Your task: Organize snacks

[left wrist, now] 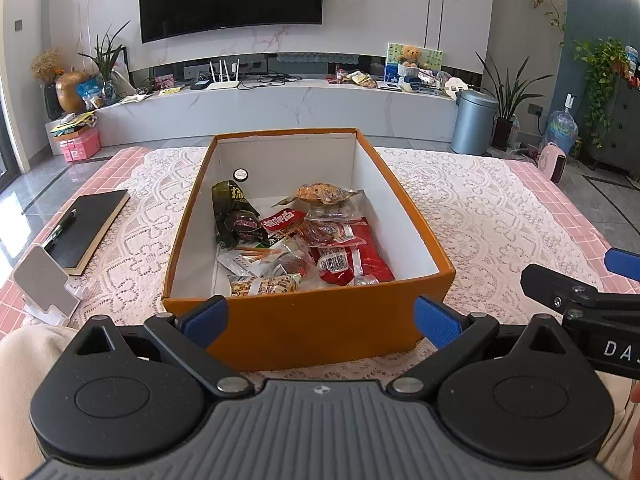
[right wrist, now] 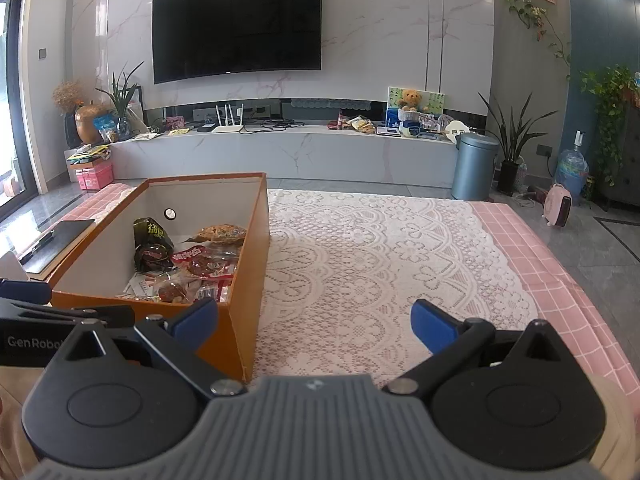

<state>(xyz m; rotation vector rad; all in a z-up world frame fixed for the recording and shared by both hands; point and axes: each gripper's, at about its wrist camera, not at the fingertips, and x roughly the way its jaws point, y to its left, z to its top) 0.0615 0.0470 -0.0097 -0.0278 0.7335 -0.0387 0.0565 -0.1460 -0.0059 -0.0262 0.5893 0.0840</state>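
The snacks (left wrist: 304,240) lie piled inside the orange box (left wrist: 304,328); the left gripper (left wrist: 320,316) and right gripper (right wrist: 316,320) hang spread and empty just before it, so the sorting seems done or nearly so; any leftover lies out of view

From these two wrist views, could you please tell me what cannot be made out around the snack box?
- Snacks lowest in the pile: both views, covered by upper packets.
- Orange box near-left floor: right wrist view, hidden by its front wall.
- Packet print: too small to read.
- Table edge nearest the person: hidden behind left tongs and right tongs.
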